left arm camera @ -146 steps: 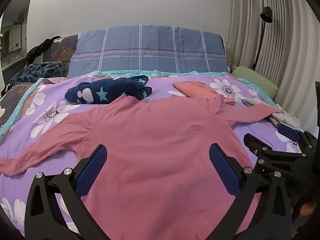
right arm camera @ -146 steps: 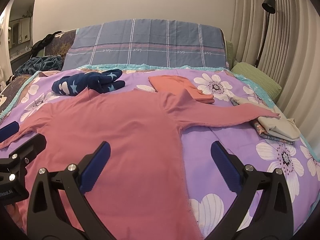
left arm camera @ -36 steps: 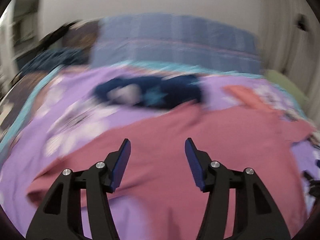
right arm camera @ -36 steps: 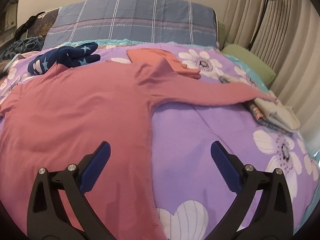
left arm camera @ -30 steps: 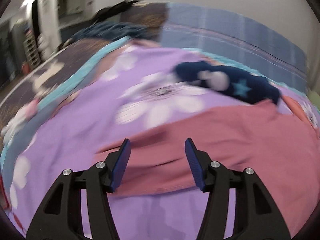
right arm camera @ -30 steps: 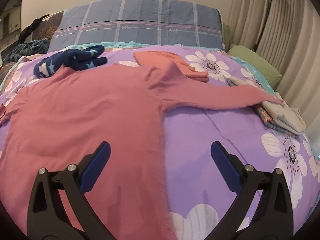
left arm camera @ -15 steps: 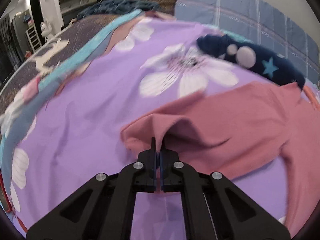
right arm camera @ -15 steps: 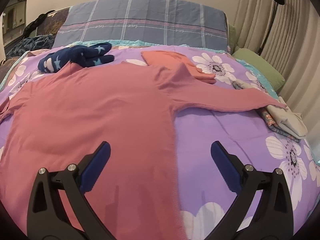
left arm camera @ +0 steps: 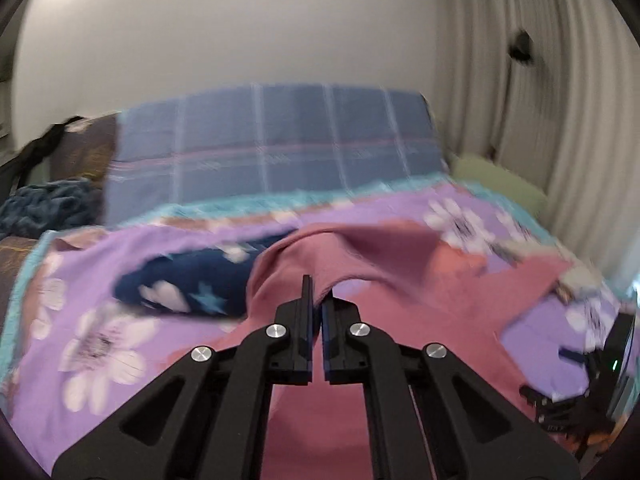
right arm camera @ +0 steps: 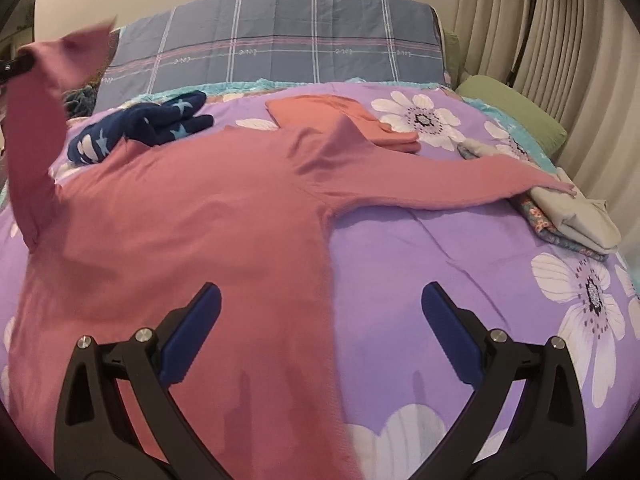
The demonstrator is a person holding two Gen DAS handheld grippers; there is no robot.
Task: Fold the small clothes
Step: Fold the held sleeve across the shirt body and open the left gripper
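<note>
A pink long-sleeved top (right arm camera: 192, 216) lies spread on the purple flowered bedspread (right arm camera: 440, 264). My left gripper (left arm camera: 316, 292) is shut on the cuff of its left sleeve (left arm camera: 280, 268) and holds it lifted above the bed; in the right wrist view the raised sleeve (right arm camera: 44, 92) hangs at the far left. My right gripper (right arm camera: 320, 312) is open and empty, low over the top's right side seam. The right sleeve (right arm camera: 460, 184) lies stretched out to the right.
A folded navy star-print garment (right arm camera: 140, 124) and a folded orange garment (right arm camera: 340, 116) lie behind the top. A stack of folded clothes (right arm camera: 572, 212) sits at the right edge. A blue plaid pillow (right arm camera: 280, 48) and a green pillow (right arm camera: 516, 112) are at the head.
My left gripper closed on the left sleeve's cuff and lifted it up and toward the middle of the top. My right gripper stayed open and barely moved.
</note>
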